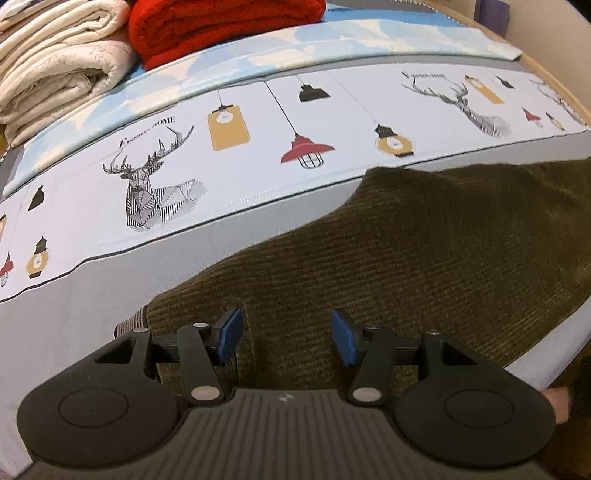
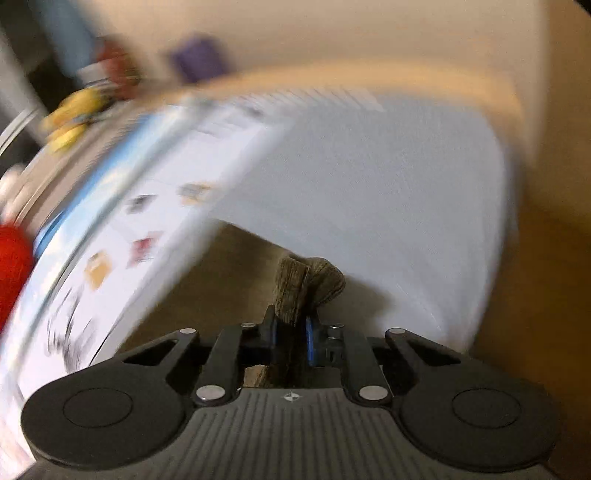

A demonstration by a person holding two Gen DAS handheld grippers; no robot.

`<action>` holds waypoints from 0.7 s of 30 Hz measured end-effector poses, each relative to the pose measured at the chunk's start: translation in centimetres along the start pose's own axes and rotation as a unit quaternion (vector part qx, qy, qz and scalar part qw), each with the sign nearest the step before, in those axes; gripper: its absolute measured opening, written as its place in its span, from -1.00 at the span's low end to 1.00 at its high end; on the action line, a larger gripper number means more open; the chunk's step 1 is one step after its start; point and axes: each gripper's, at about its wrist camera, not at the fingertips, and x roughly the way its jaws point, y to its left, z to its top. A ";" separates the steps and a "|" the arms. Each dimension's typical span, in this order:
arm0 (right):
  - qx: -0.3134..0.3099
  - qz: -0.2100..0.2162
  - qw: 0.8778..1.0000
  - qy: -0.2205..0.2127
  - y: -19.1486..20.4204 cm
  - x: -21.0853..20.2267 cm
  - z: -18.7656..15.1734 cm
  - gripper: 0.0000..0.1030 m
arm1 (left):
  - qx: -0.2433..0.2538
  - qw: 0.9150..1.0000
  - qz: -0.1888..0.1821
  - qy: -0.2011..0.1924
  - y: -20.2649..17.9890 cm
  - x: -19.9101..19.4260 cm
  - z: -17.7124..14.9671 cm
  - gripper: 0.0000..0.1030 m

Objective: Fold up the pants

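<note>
Left gripper (image 1: 287, 334) wide open, nothing held — hovering over the near edge of the olive corduroy pants (image 1: 424, 251) spread on the bed (image 1: 55, 325). Right gripper (image 2: 290, 330) clamped on a bunched pants fold (image 2: 306, 284); view blurred.

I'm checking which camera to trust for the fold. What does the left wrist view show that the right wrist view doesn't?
Only the left wrist view shows the left tool open over the flat olive pants, plus the folded cream blankets.

Only the right wrist view shows the right tool shut on a bunched piece of the pants, though it is motion-blurred.

Both show the printed bedsheet and something red.
</note>
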 end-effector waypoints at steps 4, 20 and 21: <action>-0.221 0.040 0.969 -0.102 11.2 -6.2 -3.9 -0.72 | -0.003 1.000 -0.006 -0.012 0.2 -0.5 0.3 0.14; -0.670 0.293 0.682 -0.009 34.0 -15.0 -41.2 -0.72 | -0.048 0.999 -0.003 -0.012 4.7 -1.7 -2.6 0.14; -0.687 0.283 0.669 -0.014 33.8 -14.8 -42.4 -0.71 | -0.050 0.999 -0.003 -0.011 5.0 -1.8 -2.8 0.14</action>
